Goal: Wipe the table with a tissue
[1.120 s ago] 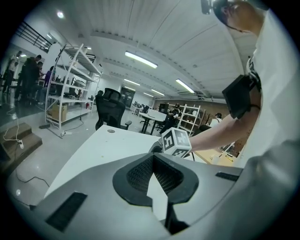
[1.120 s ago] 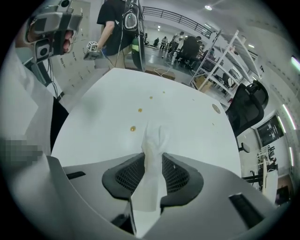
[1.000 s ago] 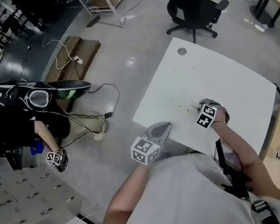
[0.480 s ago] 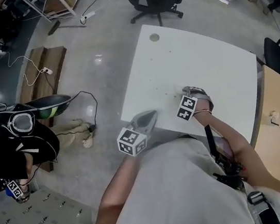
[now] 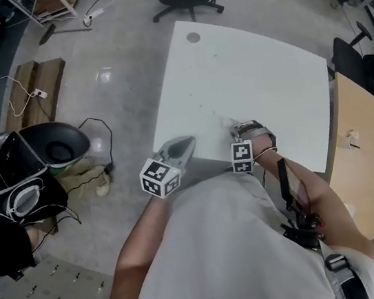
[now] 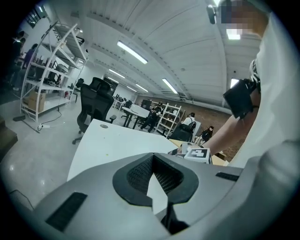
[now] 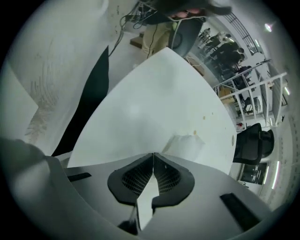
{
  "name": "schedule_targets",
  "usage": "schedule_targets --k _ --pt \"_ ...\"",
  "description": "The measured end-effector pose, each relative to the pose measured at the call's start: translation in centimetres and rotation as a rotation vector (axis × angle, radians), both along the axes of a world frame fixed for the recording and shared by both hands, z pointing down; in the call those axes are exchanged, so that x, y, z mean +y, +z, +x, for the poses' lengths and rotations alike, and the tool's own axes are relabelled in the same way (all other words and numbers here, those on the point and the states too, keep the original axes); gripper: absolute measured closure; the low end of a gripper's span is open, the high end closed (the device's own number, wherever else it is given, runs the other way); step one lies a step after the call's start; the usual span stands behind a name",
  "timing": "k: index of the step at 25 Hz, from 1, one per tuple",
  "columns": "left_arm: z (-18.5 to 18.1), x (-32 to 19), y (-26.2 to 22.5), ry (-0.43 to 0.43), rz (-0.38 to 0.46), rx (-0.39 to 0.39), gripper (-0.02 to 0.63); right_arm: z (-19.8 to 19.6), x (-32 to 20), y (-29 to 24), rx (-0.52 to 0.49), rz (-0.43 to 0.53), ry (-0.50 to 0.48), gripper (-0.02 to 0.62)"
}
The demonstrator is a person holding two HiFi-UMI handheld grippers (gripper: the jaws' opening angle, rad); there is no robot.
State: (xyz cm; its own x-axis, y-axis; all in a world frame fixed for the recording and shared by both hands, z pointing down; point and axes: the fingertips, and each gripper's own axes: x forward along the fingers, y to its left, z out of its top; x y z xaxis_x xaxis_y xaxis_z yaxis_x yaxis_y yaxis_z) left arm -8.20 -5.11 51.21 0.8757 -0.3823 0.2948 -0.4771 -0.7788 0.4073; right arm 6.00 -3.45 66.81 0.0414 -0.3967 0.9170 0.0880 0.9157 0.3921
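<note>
**A:** where's the tissue (image 7: 185, 146) at?

**B:** flat on the white surface (image 7: 154, 89), near edge nipped in the closed right tongs (image 7: 153, 155). Left tongs (image 6: 153, 157) closed too, empty, by the surface's edge.

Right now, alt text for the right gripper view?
The right gripper, jaws shut, points down at a white table, its tips at the near edge of a crumpled tissue; whether they pinch it is unclear. A few small brown spots mark the table beyond the tissue.
</note>
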Motion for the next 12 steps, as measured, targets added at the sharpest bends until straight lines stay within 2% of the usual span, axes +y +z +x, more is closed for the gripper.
schedule_targets --k 2,5,9,11,12 --pt "-0.6 -0.1 -0.2 0.007 0.006 0.005 0.600 0.4 0.7 0.1 -0.017 0.004 0.069 0.575" --pt "-1.7 -0.6 -0.6 0.001 0.011 0.018 0.601 1.5 -0.8 -2.2 -0.119 0.049 0.276 0.574" --pt "-1.9 -0.8 -0.4 -0.008 0.008 0.032 0.601 2.6 -2.7 -4.4 -0.313 0.085 0.422 0.572" --pt "-1.8 -0.8 -0.4 -0.008 0.008 0.039 0.600 3.0 -3.8 -5.1 -0.436 0.087 0.538 0.568" --pt "-1.9 -0.8 -0.4 -0.008 0.010 0.041 0.601 3.1 -4.5 -5.5 -0.496 0.091 0.597 0.546"
